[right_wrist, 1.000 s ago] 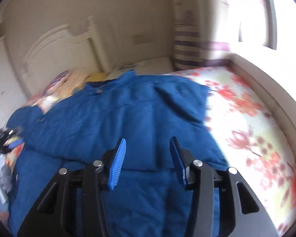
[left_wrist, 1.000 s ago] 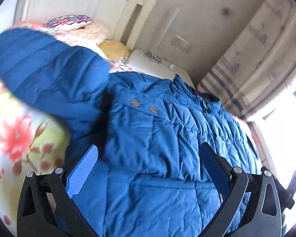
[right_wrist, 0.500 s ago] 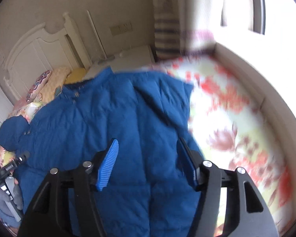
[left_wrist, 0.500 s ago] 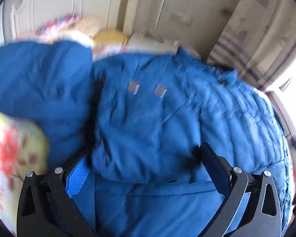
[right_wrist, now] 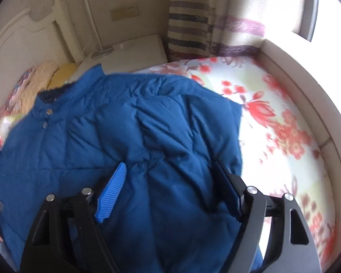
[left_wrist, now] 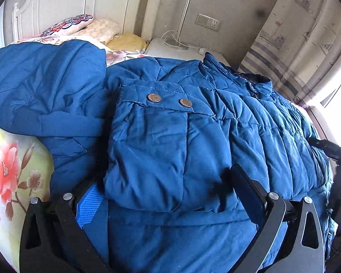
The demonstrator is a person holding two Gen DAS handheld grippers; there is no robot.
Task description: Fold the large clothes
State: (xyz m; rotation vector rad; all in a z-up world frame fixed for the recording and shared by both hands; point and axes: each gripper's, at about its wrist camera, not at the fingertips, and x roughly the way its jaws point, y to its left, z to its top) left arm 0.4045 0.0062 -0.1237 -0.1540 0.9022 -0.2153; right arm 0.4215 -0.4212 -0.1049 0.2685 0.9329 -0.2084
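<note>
The big blue jacket (left_wrist: 193, 136) lies spread on the bed (left_wrist: 9, 159), over the flowered sheet. At the left edge of the bed its hood (left_wrist: 41, 91) still sticks out flat. Next to it, a sleeve end with two metal snaps (left_wrist: 169, 99) is folded over onto the middle of the jacket. So I think the folding has begun, but the hood and the long body are still left to fold.

The left gripper (left_wrist: 163, 195) has its jaws wide apart, one on each side of that folded sleeve end, not pinching it.

The right gripper (right_wrist: 170, 184) is wide too, low over the jacket near the bed's right edge, holding nothing.

There are no boxes or baskets to see.
</note>
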